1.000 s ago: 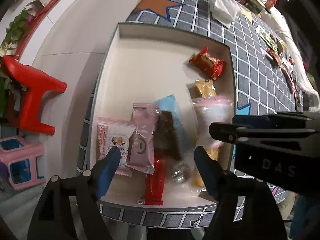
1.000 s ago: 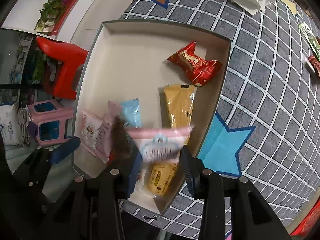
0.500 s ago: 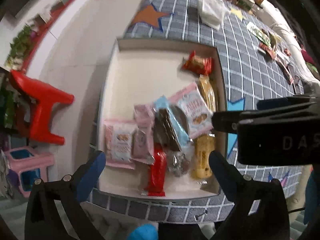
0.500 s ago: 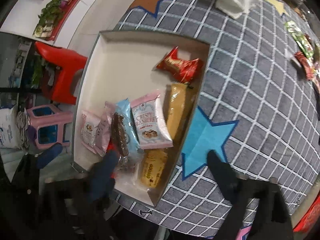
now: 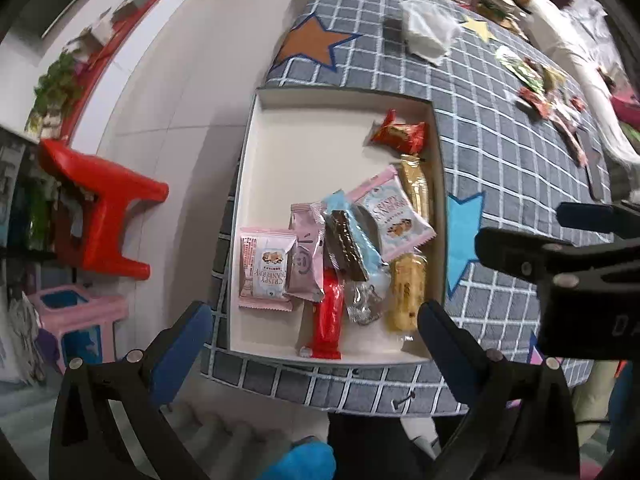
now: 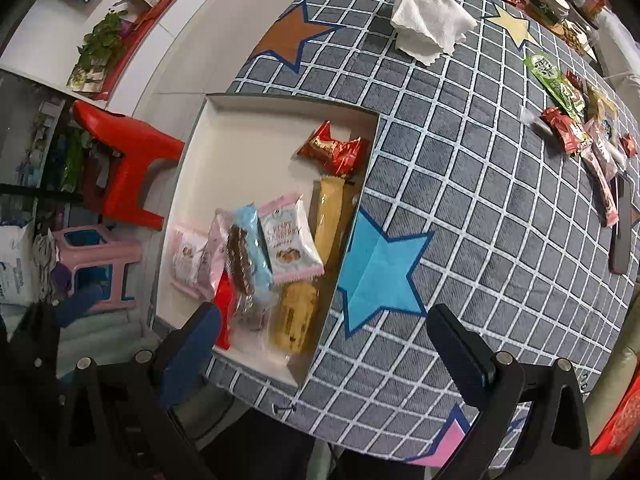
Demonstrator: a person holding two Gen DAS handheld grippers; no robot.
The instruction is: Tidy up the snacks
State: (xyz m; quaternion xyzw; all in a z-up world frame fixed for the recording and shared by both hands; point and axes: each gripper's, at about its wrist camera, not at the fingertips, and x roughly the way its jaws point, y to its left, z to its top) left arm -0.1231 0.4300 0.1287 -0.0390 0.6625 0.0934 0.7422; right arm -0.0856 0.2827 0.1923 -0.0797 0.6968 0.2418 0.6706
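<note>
Left gripper: jaws at full spread, nothing between the blue pads, pointing down over the near end of the white box. Right gripper: jaws opening, near full width, nothing held, straddling the box's near right corner and the blue star on the checked cloth.

Just beyond the left jaws, in the box's near end: a red bar, a clear wrapper with something dark inside, a yellow biscuit pack. Slightly further: a pink packet reading "CRISPY CRANBERRY", a plain pink sachet overlapping its edge, a chocolate wafer in light-blue wrap, and a second pink-and-blue packet lying partly on a long tan pack. Print on that second packet only partly legible, starting "CRISPY". Furthest in the box, against the right wall: a red twisted wrapper, its label too small to read. Far left half of the box bare.

Only in the left view: the right gripper's black body with part of a white marking, "D A". Only clear in the right view: a crumpled tissue far ahead, and well off to the right of the jaws a loose cluster of snacks, among them a green packet and red wrappers. Both views: a red stool and a pink stool on the floor left of the jaws.
</note>
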